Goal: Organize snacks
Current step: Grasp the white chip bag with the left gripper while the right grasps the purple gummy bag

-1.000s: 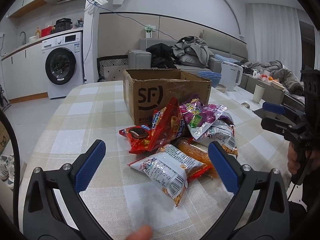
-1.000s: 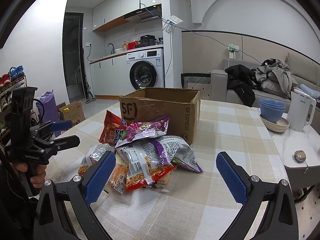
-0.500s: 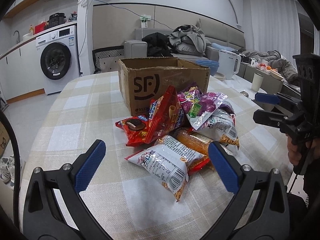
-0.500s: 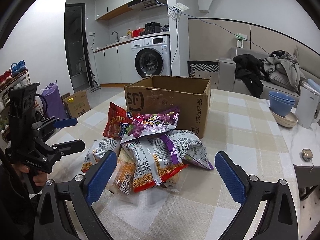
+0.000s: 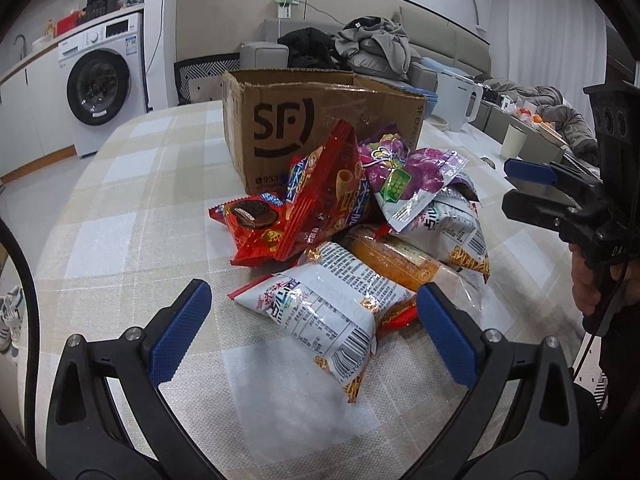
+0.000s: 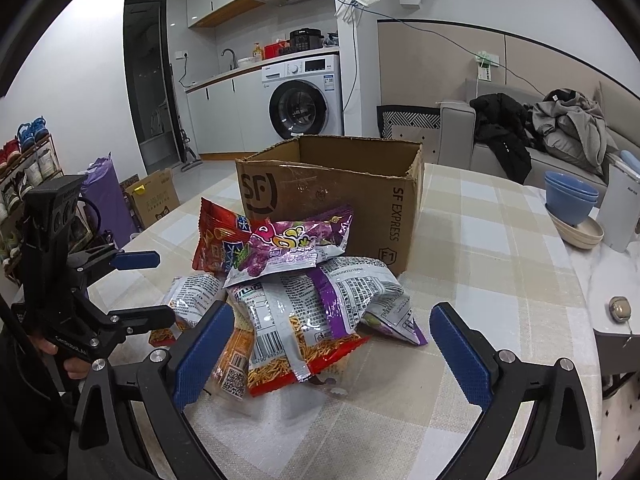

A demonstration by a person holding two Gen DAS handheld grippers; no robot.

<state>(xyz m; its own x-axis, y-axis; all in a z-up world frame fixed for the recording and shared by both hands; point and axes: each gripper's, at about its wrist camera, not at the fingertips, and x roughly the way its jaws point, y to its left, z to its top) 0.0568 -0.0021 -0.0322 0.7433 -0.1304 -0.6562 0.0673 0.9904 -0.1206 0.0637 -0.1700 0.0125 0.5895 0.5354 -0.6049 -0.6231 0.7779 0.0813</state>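
Note:
A heap of snack bags lies on the checked tablecloth in front of an open cardboard box (image 5: 320,128) marked SF. The heap holds a red bag (image 5: 320,192), a purple bag (image 5: 404,172), a white bag (image 5: 320,304) at the near side and an orange pack (image 5: 396,260). My left gripper (image 5: 312,296) is open, its blue pads on either side of the white bag without touching it. My right gripper (image 6: 332,320) is open too, just short of a white-and-purple bag (image 6: 320,308). The box (image 6: 332,196) stands behind the heap. Each gripper shows in the other's view, the right gripper (image 5: 532,188) and the left gripper (image 6: 148,288), both in a person's hand.
At the table's right side stand a white kettle (image 5: 456,100), stacked blue bowls (image 6: 568,196) and a cup (image 5: 514,142). A small round object (image 6: 619,308) sits on a side surface. A washing machine (image 6: 304,100) and a sofa with clothes lie beyond the table.
Both grippers have come closer to the snack heap, which now looks larger in both views. Both stay open and no bag has moved.

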